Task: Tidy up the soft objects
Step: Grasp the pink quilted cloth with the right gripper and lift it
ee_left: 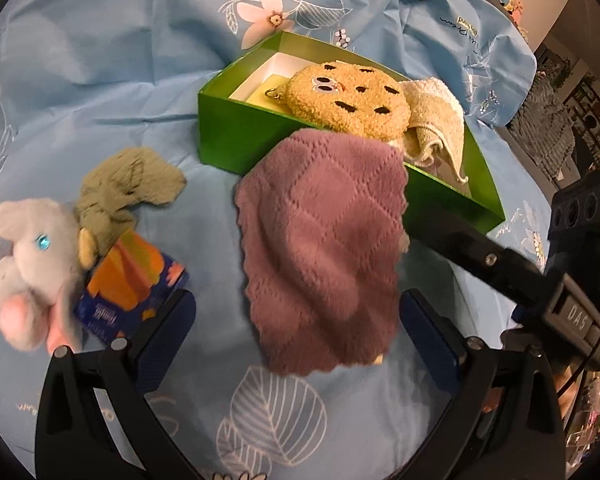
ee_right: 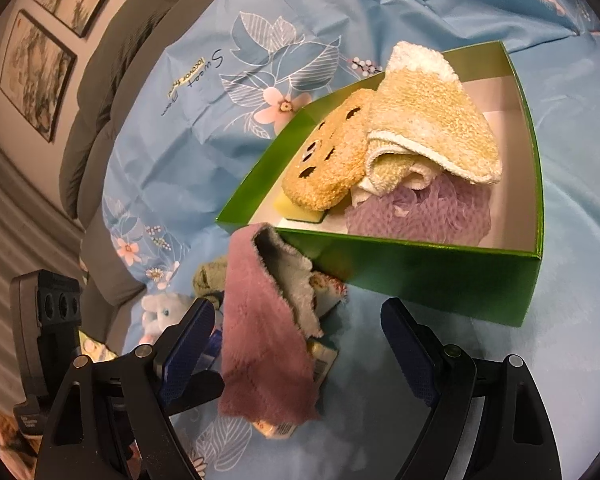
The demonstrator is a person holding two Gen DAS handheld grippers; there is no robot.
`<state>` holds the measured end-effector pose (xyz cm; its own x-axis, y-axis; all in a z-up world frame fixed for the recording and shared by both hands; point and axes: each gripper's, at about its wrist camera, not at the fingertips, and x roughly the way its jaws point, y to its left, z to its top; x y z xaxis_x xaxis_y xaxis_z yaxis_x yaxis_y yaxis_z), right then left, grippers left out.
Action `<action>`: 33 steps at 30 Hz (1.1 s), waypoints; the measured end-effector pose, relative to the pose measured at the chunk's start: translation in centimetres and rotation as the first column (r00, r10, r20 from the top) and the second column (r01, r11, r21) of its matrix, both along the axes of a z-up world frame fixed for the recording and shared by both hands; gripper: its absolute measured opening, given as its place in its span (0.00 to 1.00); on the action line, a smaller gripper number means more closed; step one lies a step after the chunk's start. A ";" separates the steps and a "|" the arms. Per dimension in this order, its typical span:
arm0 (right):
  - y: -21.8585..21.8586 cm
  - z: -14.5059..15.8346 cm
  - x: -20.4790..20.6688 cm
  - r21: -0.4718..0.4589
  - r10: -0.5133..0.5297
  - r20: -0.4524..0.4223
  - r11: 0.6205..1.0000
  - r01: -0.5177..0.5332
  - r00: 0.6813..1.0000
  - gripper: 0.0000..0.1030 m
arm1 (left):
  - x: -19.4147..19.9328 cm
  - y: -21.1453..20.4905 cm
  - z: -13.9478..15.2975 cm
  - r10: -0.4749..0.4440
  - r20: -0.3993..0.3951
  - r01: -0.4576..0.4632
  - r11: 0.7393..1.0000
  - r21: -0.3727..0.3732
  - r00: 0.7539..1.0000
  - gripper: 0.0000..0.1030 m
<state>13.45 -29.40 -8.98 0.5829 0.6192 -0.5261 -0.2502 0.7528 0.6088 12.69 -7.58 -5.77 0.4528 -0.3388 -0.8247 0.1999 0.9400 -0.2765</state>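
Both grippers' jaws gape wide, holding nothing. A mauve cloth (ee_left: 320,248) drapes off the green box (ee_left: 236,136) at six o'clock; a grey plush toy (ee_left: 28,256) lies at nine.

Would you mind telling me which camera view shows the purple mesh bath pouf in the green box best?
The right wrist view: the purple mesh pouf lies open to sight inside the green box, under the yellow towel. In the left wrist view it is hidden behind the towel and the cookie plush.
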 end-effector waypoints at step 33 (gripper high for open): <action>3.4 2.6 -1.8 0.108 0.212 0.106 0.969 -0.223 0.971 0.08 | -2.5 1.3 2.4 -0.018 0.037 0.024 0.986 -0.165 0.999 0.15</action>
<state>11.67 -26.02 -6.33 0.4702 0.7911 -0.3911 -0.4599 0.5979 0.6565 10.21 -6.26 -3.33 0.4716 -0.4791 -0.7403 0.2314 0.8773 -0.4204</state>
